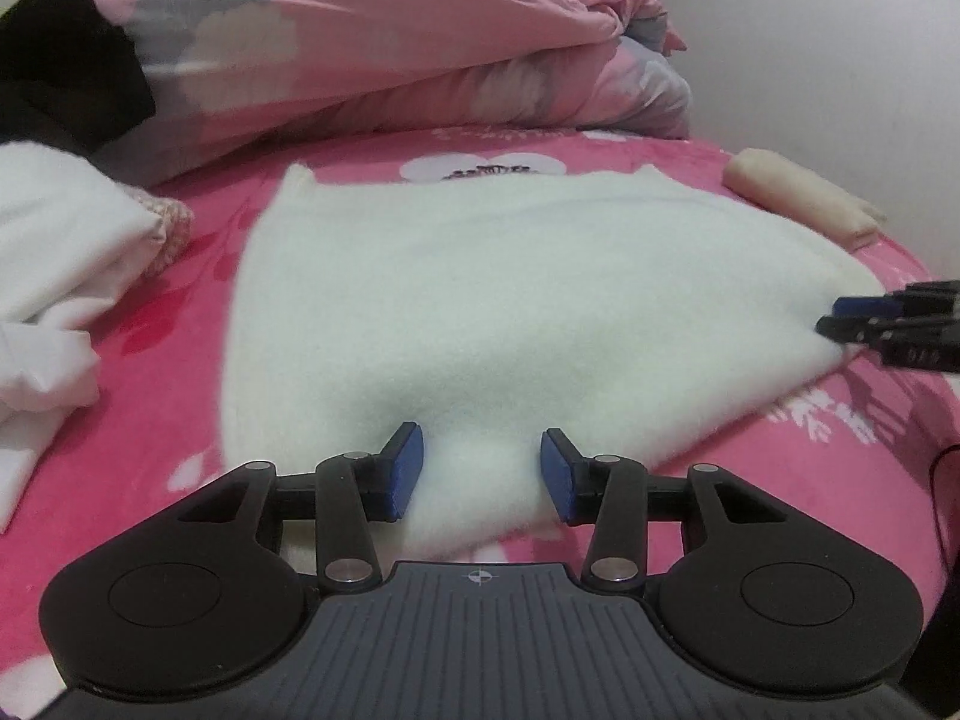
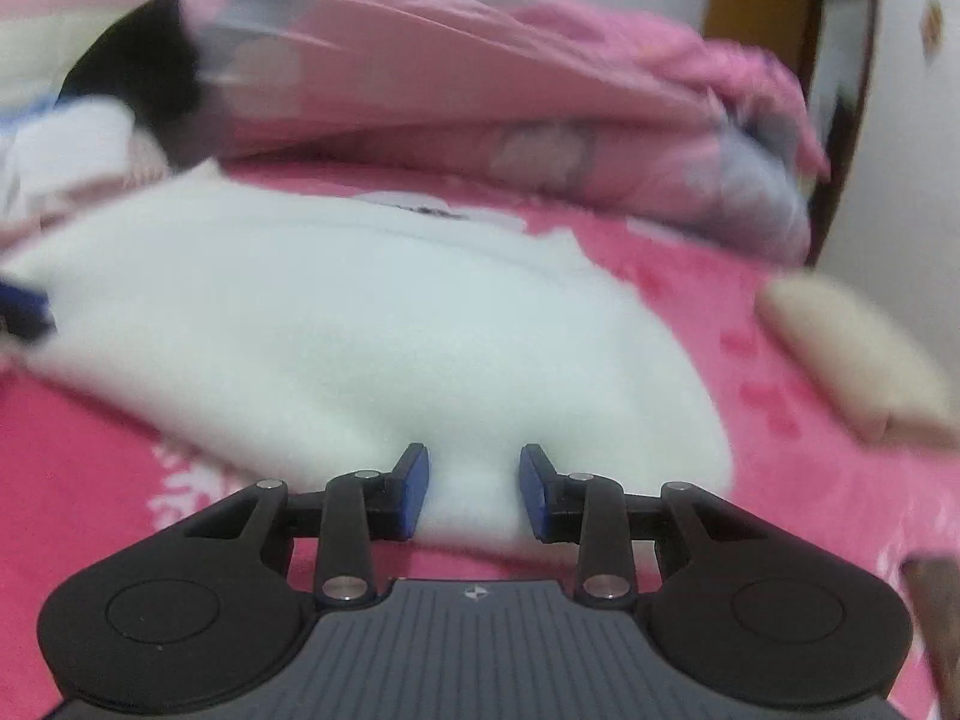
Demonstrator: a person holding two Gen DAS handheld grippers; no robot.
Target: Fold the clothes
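A white fleece garment (image 1: 510, 300) lies spread on the pink bed sheet (image 1: 150, 360). My left gripper (image 1: 481, 474) holds its near corner: white fabric fills the gap between the blue pads (image 1: 408, 468) and rises in a small tent toward them. My right gripper (image 1: 840, 324) shows at the right edge of the left wrist view, where another corner is drawn to a point at it. The blurred right wrist view shows that gripper (image 2: 474, 489) shut on a bunch of the white garment (image 2: 360, 330). The left gripper (image 2: 24, 306) sits at the garment's far left end.
A pink floral quilt (image 1: 390, 42) is heaped across the back of the bed. White clothes (image 1: 54, 264) and a black item (image 1: 66, 66) lie at the left. A folded cream cloth (image 1: 798, 192) rests at the right by the white wall (image 1: 840, 60).
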